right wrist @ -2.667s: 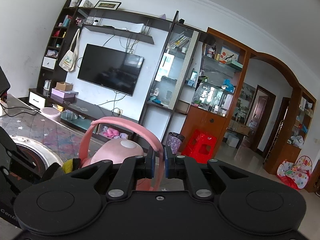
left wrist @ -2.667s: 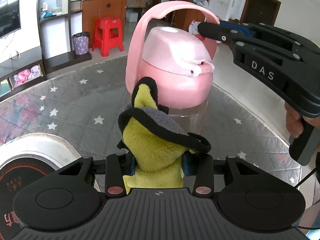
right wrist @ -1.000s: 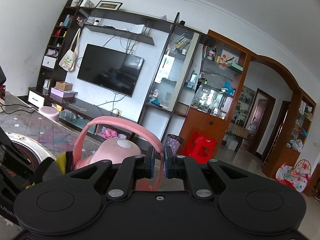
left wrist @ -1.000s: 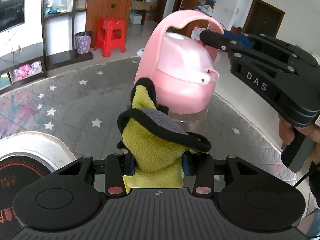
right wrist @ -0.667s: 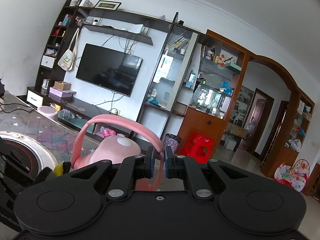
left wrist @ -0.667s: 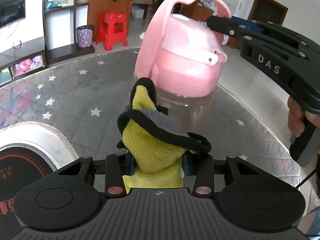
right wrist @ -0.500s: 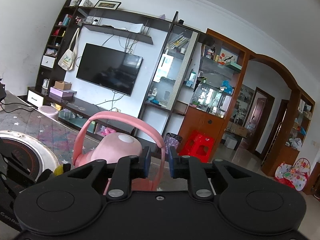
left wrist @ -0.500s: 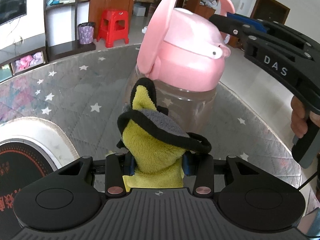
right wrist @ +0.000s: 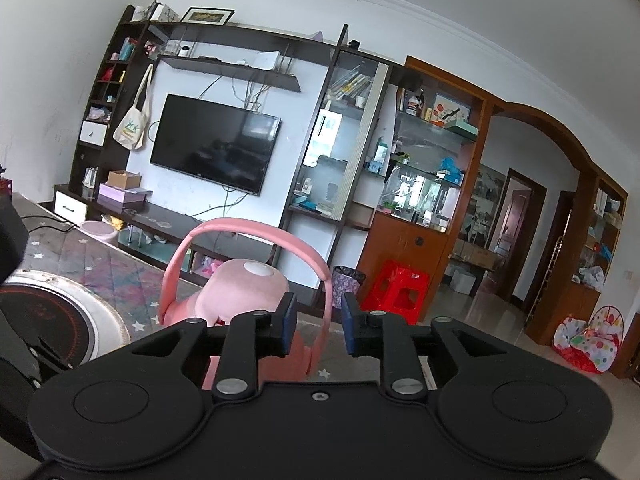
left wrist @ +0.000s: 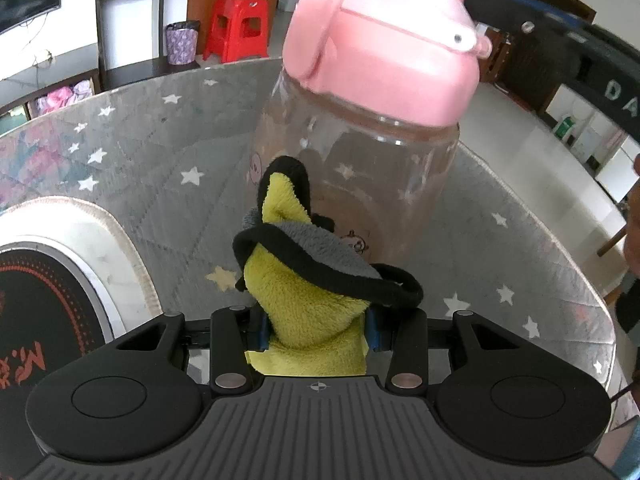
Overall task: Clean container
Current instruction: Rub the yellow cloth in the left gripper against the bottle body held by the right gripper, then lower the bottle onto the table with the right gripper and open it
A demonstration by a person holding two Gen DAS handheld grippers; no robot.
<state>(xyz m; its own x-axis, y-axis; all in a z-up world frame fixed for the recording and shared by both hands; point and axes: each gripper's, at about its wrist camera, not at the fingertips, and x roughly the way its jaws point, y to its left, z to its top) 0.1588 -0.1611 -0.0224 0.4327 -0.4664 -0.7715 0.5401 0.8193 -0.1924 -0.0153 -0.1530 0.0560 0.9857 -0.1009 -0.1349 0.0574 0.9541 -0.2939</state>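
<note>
A clear bottle (left wrist: 360, 172) with a pink lid (left wrist: 384, 52) and a pink carry handle (right wrist: 320, 276) stands on the star-patterned table mat. My left gripper (left wrist: 316, 324) is shut on a yellow-green and grey cloth (left wrist: 308, 276), whose tip touches the bottle's lower side. My right gripper (right wrist: 317, 330) is open, its fingers either side of the handle without gripping it. In the left wrist view the right gripper's body (left wrist: 560, 40) is at the upper right, behind the lid.
An induction cooker (left wrist: 36, 312) with a white rim lies on the mat at the left, also in the right wrist view (right wrist: 44, 316). The table's curved edge (left wrist: 560, 240) runs close on the right. A red stool (right wrist: 396, 288) and shelving stand beyond the table.
My right gripper has opened and let go of the pink handle. The left gripper with the cloth has moved in closer and lower against the bottle's side.
</note>
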